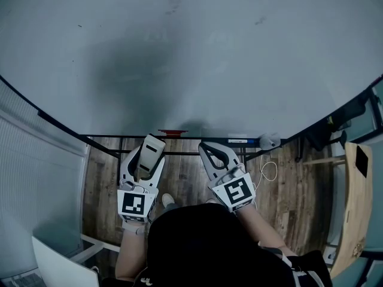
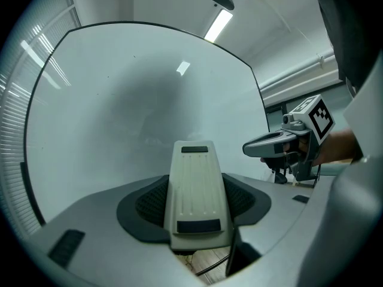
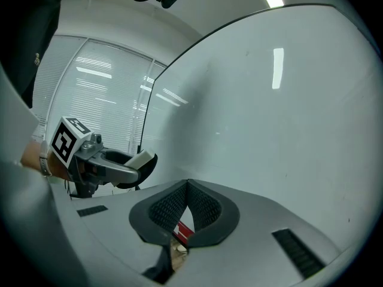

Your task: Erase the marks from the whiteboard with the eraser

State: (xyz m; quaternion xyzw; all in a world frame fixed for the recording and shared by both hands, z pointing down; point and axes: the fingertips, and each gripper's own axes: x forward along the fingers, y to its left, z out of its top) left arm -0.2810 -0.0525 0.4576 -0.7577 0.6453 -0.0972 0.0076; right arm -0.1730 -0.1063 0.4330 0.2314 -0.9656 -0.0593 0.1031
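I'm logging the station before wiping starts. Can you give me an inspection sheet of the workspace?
Surface: large white whiteboard, few faint dark specks, grey smudging.
Job's things: beige rectangular plastic eraser, gripped, near the ledge.
Clutter: red item, blue marker, pale grey object on the ledge.
Grippers: left tongs shut on the eraser; right tongs shut, empty.
Cables: thin white cable looped on the brown plank floor.
Surroundings: white blinds left, light wooden panel right.
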